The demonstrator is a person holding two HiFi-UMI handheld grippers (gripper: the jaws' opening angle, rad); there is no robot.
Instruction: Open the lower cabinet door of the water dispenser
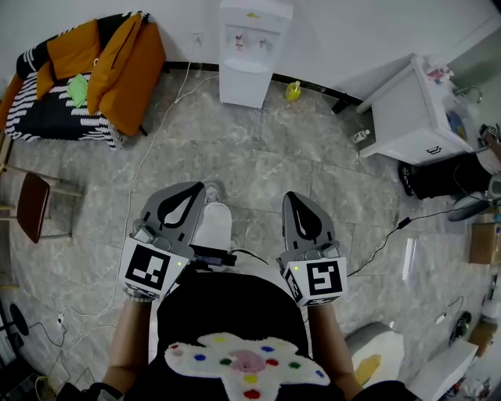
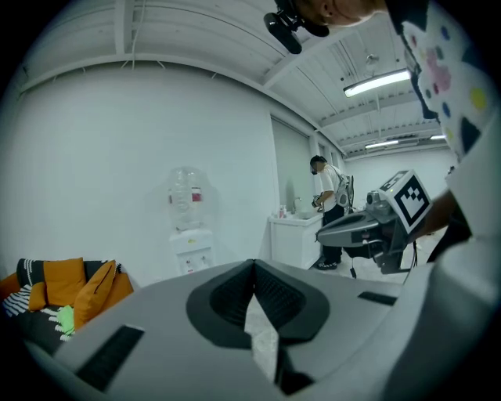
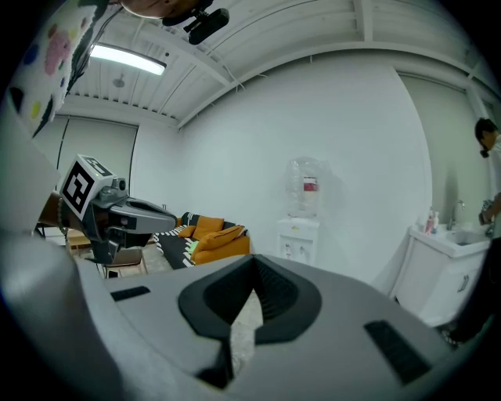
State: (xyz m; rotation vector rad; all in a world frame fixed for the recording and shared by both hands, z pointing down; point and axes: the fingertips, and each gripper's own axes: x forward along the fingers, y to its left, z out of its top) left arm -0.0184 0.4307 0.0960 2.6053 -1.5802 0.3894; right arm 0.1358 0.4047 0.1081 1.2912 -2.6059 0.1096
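Both left tool [image 2: 253, 265] and right tool [image 3: 253, 260] clenched, empty; bottle [image 3: 304, 186] on water dispenser [image 1: 249, 59] only in gripper views.

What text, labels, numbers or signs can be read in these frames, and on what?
No text is readable.
Red label on the water bottle: blurred.
Yellow mark at the water dispenser top: too small.
Dark mark on the white cabinet: too small.
Marker cubes: square patterns only, no words.

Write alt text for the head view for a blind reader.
A person looks down at the left gripper and right gripper, both shut and empty, over a tiled floor. A white water dispenser stands against the far wall, an orange sofa to its left, a white cabinet to its right.
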